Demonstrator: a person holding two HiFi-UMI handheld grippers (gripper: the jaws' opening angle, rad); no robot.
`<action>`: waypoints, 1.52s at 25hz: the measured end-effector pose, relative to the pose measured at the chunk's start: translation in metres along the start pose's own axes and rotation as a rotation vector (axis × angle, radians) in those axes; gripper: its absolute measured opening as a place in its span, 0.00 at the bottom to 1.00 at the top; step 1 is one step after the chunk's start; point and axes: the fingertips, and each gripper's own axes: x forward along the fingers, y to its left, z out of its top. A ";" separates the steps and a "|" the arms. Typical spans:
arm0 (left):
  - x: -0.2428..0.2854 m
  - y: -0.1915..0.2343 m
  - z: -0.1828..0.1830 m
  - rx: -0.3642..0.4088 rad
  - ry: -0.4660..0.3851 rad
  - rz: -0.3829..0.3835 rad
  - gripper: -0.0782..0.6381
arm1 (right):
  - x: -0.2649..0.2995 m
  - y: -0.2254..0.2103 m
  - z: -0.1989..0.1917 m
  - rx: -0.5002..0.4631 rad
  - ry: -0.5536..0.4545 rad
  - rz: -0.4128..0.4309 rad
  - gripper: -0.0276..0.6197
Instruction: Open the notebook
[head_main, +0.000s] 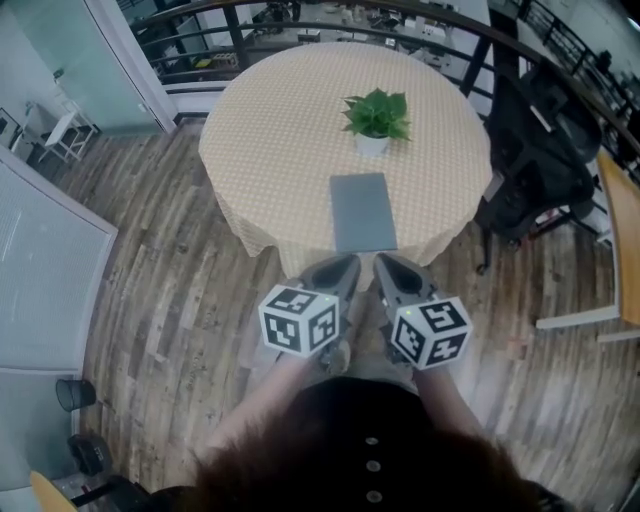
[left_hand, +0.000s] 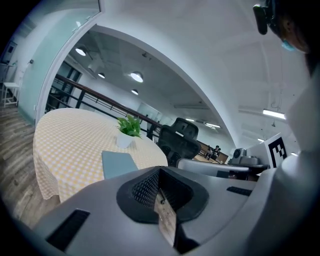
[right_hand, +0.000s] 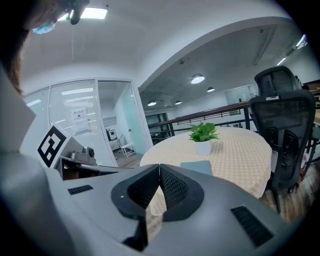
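A closed grey-blue notebook (head_main: 362, 212) lies flat on the round table with a yellow checked cloth (head_main: 280, 130), close to its near edge. A small potted plant (head_main: 376, 120) stands just behind it. Both grippers are held side by side in front of the table, short of the notebook and pointing at it. My left gripper (head_main: 345, 264) is shut with nothing in it, and so is my right gripper (head_main: 386, 263). The left gripper view shows the touching jaw tips (left_hand: 160, 171) below the notebook (left_hand: 119, 164). In the right gripper view the tips (right_hand: 159, 168) meet left of the notebook (right_hand: 198, 167).
A black office chair (head_main: 535, 150) stands against the table's right side. Part of a wooden chair (head_main: 620, 250) shows at the right edge. A glass partition (head_main: 50, 260) runs along the left, and a dark railing (head_main: 300, 25) curves behind the table. The floor is wood.
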 end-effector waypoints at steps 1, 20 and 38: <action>0.003 0.002 0.000 -0.004 0.004 0.006 0.12 | 0.004 -0.002 0.001 0.006 0.003 0.007 0.06; 0.014 0.046 -0.003 -0.054 0.079 0.038 0.12 | 0.045 -0.016 -0.007 0.036 0.079 -0.018 0.06; 0.010 0.080 -0.019 -0.117 0.102 0.078 0.12 | 0.073 -0.016 -0.028 0.038 0.154 -0.044 0.06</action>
